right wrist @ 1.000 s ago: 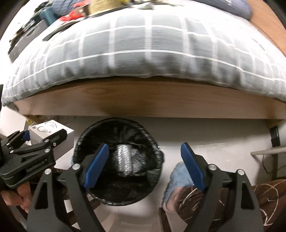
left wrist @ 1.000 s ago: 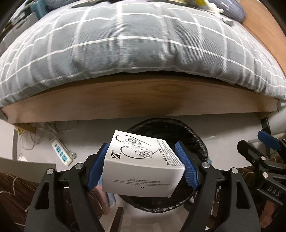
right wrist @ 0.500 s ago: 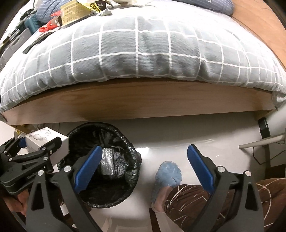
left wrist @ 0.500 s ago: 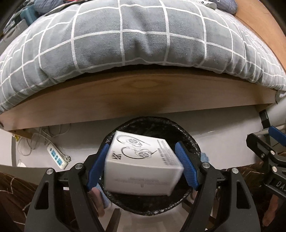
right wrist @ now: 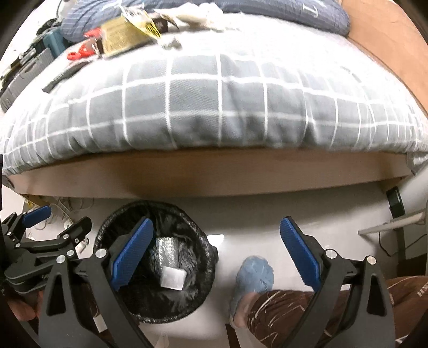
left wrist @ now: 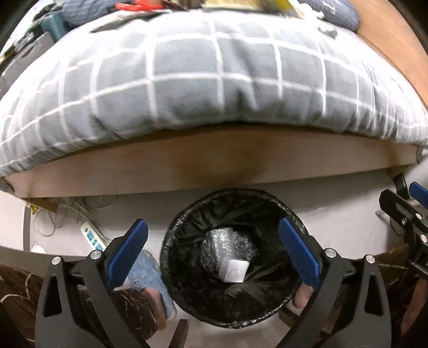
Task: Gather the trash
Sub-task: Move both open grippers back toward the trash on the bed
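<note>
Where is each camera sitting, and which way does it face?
Left wrist: on the left gripper, jaws open, looking steeply down into the trash bin; slippered foot shows.
Right wrist: on the right gripper, open over floor beside the bin; left gripper at its left.
Shared: bin, white box, bed.

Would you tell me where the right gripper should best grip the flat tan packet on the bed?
Probably its near long edge, coming in from the bin side of the bed. The tan packet lies flat on the quilt, so pinch across its thickness; a yellow wrapper overlaps its right end. The right gripper stands open.
</note>
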### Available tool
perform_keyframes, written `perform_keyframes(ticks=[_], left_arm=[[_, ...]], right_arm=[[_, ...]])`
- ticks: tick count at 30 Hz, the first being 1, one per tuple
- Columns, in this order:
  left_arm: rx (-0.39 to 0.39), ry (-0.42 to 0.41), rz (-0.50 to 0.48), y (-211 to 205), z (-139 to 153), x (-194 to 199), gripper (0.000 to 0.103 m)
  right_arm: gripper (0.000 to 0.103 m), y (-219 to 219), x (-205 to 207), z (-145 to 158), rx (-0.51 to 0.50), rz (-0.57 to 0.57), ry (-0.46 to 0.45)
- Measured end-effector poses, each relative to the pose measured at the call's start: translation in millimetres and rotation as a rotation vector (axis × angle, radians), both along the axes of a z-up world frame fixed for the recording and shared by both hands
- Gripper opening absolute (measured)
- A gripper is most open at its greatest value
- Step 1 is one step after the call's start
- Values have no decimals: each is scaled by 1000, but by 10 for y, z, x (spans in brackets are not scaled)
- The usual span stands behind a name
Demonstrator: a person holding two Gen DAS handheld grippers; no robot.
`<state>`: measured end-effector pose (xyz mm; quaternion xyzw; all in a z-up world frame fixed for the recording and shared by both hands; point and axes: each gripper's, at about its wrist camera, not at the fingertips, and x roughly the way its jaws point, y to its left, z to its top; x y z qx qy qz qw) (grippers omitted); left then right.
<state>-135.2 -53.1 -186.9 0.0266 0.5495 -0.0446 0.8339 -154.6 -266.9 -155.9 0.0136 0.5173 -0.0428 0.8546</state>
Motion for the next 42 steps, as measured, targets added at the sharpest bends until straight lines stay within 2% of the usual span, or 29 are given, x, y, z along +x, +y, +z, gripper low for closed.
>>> perform_keyframes(ticks=[3,8,20,22,31,42], left_arm=[[-13,-30,12,41,143,-7,96],[7,-93,32,169,385,-35,96],[-41,-185,82,479,848,10,96],[-30,-210,81,493,915,23,96],[-29,-250,87,556,1053,123,96],[-31,-295,122,692,1191,447,96]], right_arm=[[92,55,23,123,-3,12,-41],[92,179,38,337,-14,41,-101],[92,419,69,809,-12,105,-235],[92,453,77,886,-8,116,-259],[92,561,187,1075,4,141,-326],[92,613,546,1187,-13,141,-379]])
